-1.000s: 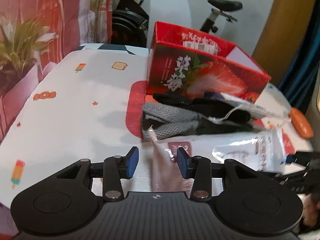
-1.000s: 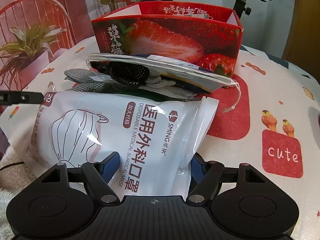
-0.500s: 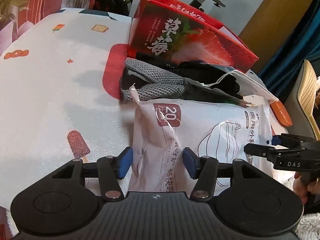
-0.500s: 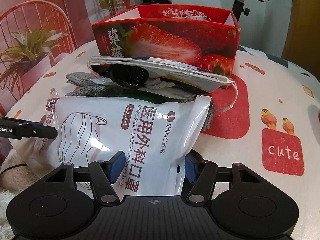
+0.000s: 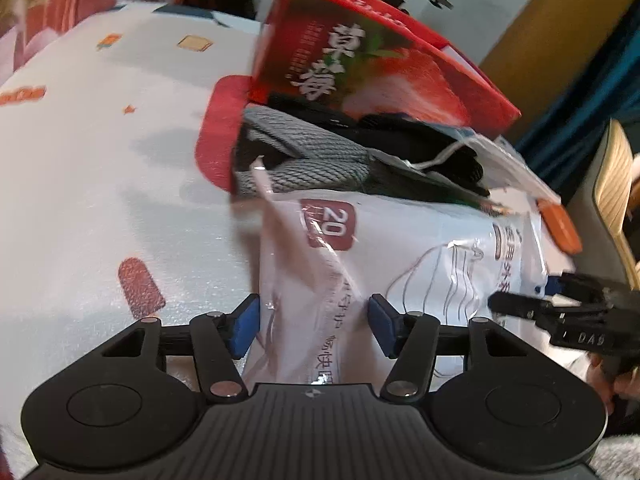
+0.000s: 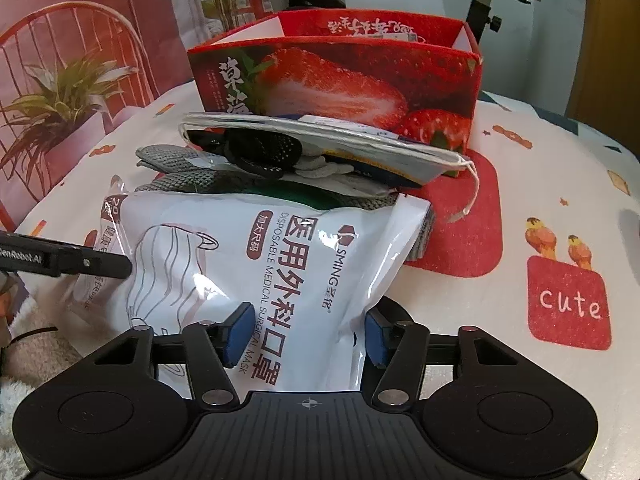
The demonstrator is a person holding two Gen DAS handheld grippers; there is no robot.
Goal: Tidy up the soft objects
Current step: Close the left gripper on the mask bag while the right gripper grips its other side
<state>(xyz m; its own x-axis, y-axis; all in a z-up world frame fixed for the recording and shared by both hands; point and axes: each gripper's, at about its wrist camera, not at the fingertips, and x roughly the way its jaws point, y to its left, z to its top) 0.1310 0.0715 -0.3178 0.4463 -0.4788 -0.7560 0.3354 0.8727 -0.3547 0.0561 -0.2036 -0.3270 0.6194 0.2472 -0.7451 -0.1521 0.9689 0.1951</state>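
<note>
From the left wrist: left gripper (image 5: 312,320) tipped well downward over the white tabletop (image 5: 100,160) with its small printed pictures, blue-padded fingers (image 5: 244,326) parted on either side of the near corner of a white glossy plastic bag of disposable surgical masks (image 5: 400,264), without squeezing it. Lying flat on the tabletop, that bag, with its far edge against a pile of soft things. At the right edge, the right gripper (image 5: 524,294) reaching in over the bag's other end, with part of the person's hand (image 5: 616,376) behind it. Beyond the bag, a grey knitted cloth (image 5: 312,156), then an open-topped red cardboard box printed with strawberries (image 5: 360,64). From the right wrist: right gripper likewise angled downward, fingers closing on the bag's near end, plastic between them, not visibly clamped yet. To the left, one black finger of the left gripper at the bag's far corner. On top of the grey cloth, a flat clear drawstring pouch (image 6: 320,148) holding black mesh pieces and something white, leaning against the box front. Inside the box, only bare white and red walls in sight; contents impossible to tell.
</note>
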